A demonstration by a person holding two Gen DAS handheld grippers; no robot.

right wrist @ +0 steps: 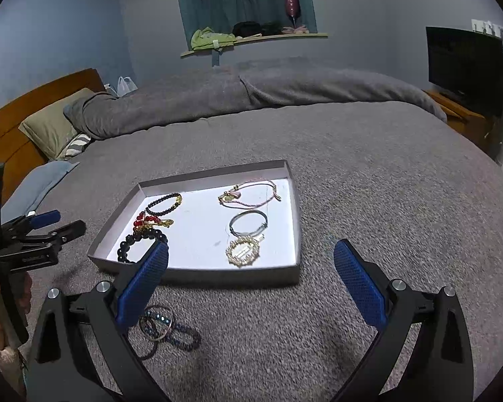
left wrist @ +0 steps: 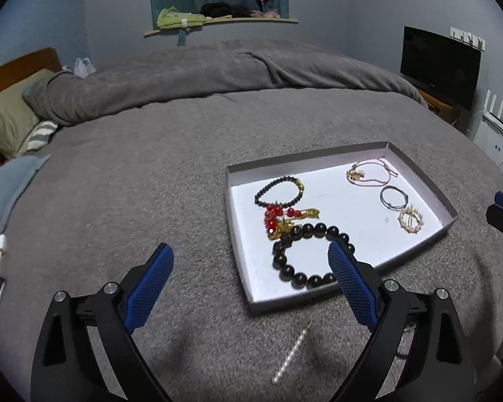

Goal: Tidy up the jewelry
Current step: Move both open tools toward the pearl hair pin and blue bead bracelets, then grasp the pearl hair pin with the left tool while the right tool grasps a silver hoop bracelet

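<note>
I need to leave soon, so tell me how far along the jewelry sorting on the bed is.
Mostly done. Six pieces lie in the tray, among them the large black bead bracelet and the pearl ring brooch. Nothing is in hand: the left gripper and right gripper are both open and empty. Left on the blanket: the pearl hair pin and a bunch of bangles.
</note>
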